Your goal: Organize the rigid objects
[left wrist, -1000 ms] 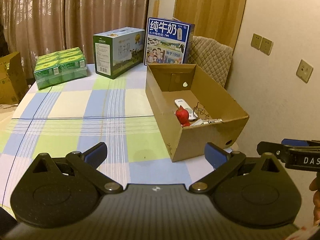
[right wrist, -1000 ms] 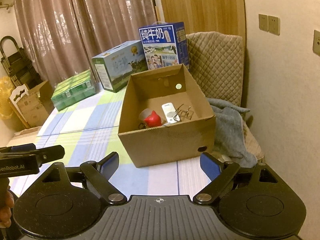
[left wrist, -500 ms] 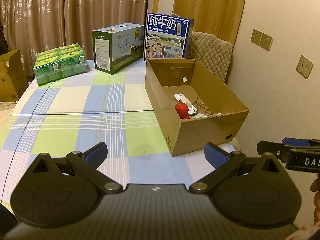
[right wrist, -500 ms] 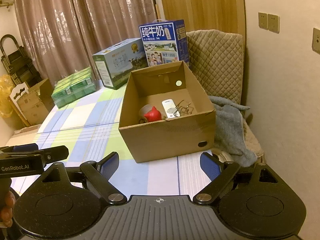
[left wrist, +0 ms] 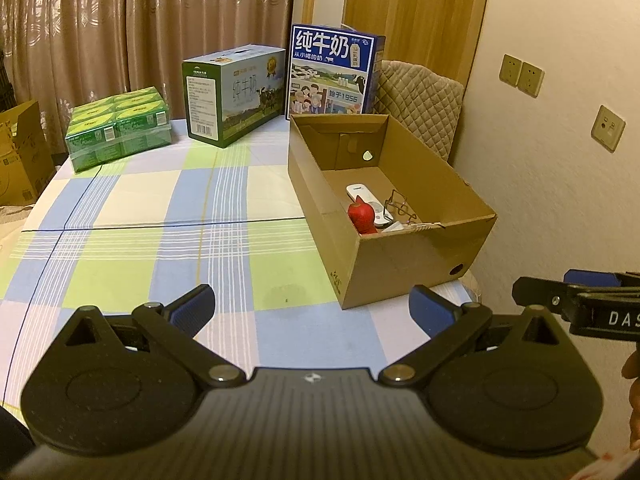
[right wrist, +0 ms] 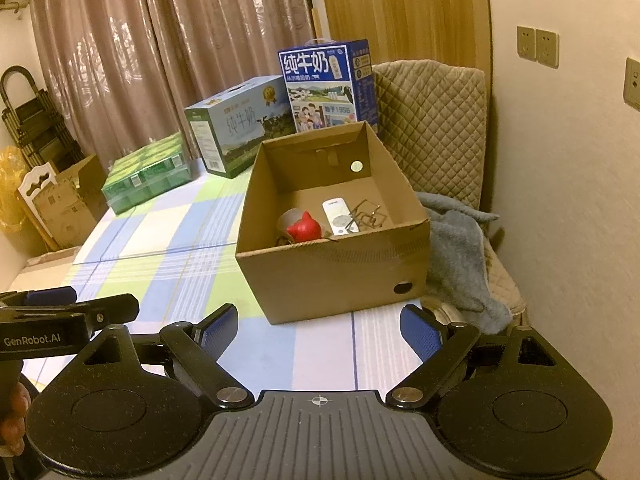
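Right wrist: open cardboard box, red figurine inside.

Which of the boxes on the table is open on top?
The plain brown cardboard box, nearest both claws; it holds small items. The green milk carton and blue milk carton are printed and closed.

A: What sits under the red toy in the cardboard box?

B: Can't tell; the near wall hides it. The right gripper is cut off at the right edge.
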Available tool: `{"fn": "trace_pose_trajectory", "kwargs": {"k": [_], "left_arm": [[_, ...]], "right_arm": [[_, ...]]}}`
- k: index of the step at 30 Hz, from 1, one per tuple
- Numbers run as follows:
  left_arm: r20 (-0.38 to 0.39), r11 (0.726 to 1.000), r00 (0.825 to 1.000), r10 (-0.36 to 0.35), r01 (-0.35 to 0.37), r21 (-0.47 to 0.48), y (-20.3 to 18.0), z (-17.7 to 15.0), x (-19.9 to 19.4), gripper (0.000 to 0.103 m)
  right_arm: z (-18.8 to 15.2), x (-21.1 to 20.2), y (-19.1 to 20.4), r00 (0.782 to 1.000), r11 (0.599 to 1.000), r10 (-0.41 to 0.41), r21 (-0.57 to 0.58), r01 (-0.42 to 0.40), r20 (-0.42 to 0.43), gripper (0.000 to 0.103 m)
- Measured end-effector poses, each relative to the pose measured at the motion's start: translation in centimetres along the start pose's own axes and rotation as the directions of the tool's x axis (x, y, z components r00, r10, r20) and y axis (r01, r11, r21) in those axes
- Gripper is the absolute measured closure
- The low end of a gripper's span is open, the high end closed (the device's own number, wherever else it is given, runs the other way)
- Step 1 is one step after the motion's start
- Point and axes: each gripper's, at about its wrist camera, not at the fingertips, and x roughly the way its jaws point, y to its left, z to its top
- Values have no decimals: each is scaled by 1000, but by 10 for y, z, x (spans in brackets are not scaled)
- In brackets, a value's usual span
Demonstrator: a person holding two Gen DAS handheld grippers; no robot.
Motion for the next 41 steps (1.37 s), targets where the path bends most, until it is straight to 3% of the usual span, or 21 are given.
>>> {"fn": "trace_pose_trajectory", "kwargs": {"k": [41], "left_arm": [[10, 1000, 1000, -6, 6, -7, 1, -1, -3, 1]], "right_arm": [[0, 0, 1, 1000, 1000, 0, 2, 0, -1, 18]]}}
